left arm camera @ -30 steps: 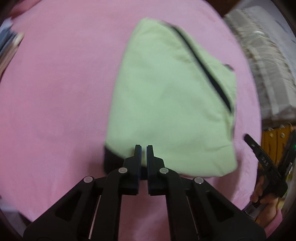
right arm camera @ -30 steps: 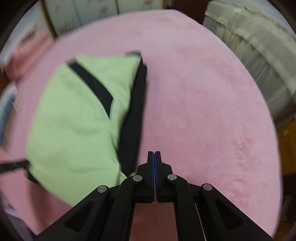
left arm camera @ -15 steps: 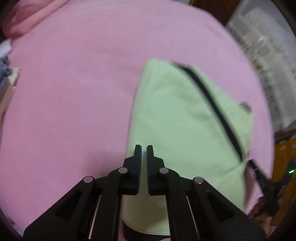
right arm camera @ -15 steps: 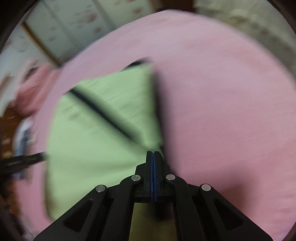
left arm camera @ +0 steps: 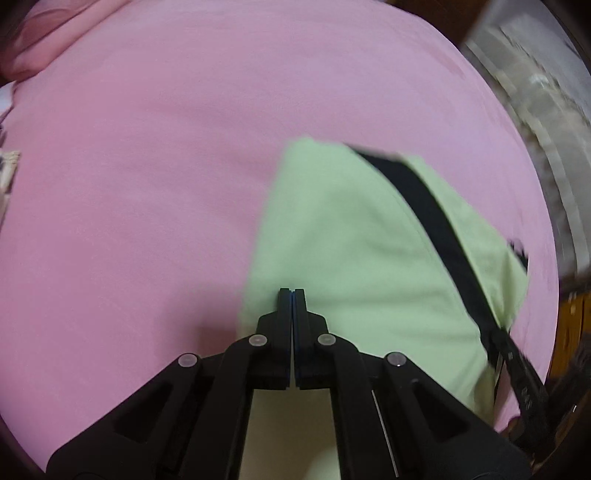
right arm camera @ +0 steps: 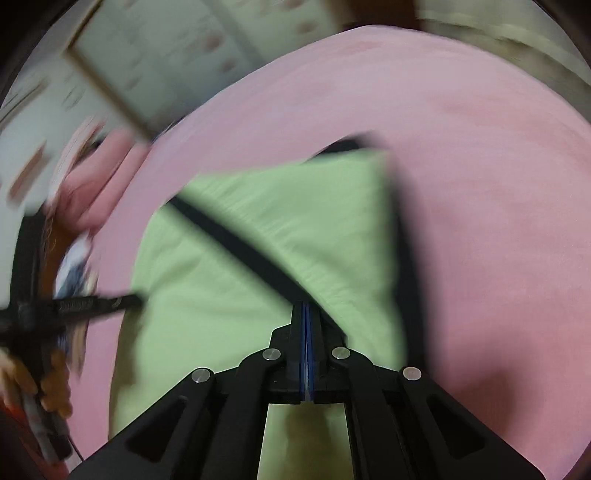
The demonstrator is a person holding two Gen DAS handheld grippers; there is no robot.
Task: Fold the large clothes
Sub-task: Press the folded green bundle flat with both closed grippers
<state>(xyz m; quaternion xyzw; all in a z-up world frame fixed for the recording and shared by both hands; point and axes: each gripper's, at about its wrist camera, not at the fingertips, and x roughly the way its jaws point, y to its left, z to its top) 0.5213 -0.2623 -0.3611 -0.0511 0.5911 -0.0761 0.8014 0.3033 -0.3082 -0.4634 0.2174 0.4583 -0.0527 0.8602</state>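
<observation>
both claws are closed with nothing between the jaws: the left claw (left arm camera: 292,291) hangs over the left edge of the green garment (left arm camera: 351,258), the right claw (right arm camera: 307,304) over its black stripe (right arm camera: 236,243) near the right side. the folded garment lies flat on the pink bed cover (left arm camera: 147,184), nearer the right edge. wide bare cover spreads to the left and beyond it. a pink pillow (left arm camera: 55,33) sits at the far left corner; blur hides the rest

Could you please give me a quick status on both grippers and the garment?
Left gripper shut, empty, over the green garment. Right gripper shut, empty, over its black stripe. Garment folded on pink blanket. Nothing in the way.
</observation>
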